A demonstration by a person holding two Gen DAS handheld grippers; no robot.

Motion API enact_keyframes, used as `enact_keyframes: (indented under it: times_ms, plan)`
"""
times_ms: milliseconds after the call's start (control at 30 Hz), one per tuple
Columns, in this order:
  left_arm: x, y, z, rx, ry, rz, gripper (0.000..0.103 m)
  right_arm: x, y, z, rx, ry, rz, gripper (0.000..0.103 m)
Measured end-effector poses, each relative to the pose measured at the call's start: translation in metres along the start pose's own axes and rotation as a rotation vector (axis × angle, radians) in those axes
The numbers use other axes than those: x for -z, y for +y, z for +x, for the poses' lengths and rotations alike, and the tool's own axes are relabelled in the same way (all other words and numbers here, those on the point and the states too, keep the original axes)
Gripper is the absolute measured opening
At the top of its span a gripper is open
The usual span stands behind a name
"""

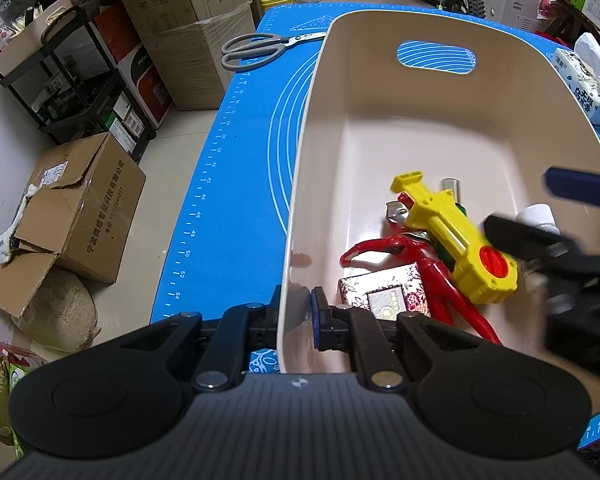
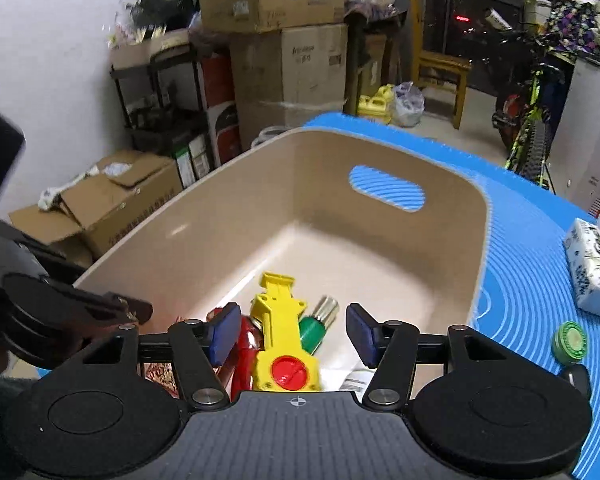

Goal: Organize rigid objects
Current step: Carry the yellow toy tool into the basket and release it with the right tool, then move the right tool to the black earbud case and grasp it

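Observation:
A beige plastic bin (image 1: 380, 128) stands on the blue mat (image 1: 228, 168). My left gripper (image 1: 296, 316) is shut on the bin's near left wall. Inside lie a yellow toy gun (image 1: 456, 236), a red figure (image 1: 420, 260), a patterned box (image 1: 384, 292), a green bottle with a silver cap (image 2: 318, 326) and a white bottle (image 1: 538, 216). My right gripper (image 2: 290, 336) is open and empty, hovering above the yellow toy gun (image 2: 280, 328) inside the bin (image 2: 220, 216). It shows blurred at the right of the left wrist view (image 1: 540, 216).
Grey scissors (image 1: 260, 48) lie on the mat beyond the bin. A tissue pack (image 2: 592, 264) and a green round lid (image 2: 570, 338) lie right of the bin. Cardboard boxes (image 1: 80, 208), a black rack (image 1: 76, 80) and a bicycle (image 2: 528, 120) stand on the floor around.

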State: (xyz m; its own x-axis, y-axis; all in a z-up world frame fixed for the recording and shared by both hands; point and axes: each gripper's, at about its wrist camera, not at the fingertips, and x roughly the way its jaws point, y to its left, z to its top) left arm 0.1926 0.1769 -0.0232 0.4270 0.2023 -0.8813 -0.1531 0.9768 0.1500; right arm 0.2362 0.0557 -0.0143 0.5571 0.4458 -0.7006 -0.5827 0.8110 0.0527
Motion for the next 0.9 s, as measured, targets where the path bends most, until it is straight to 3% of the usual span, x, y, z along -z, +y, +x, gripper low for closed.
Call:
enact_keyframes:
  times_ms: [200, 433, 600, 900]
  plan:
    - [0.000, 0.000, 0.000, 0.001, 0.000, 0.000, 0.015, -0.004, -0.034, -0.030, 0.055, -0.073, 0.070, 0.072]
    - [0.000, 0.000, 0.000, 0.001, 0.000, 0.000, 0.015, -0.003, -0.102, -0.053, 0.190, -0.116, 0.178, 0.076]
    - [0.000, 0.000, 0.000, -0.003, 0.000, 0.002, 0.015, 0.016, -0.148, -0.050, 0.299, -0.067, 0.206, 0.077]
    - [0.000, 0.001, 0.000, -0.004, 0.001, 0.001, 0.015, 0.055, -0.210, -0.015, 0.386, 0.026, 0.310, 0.080]
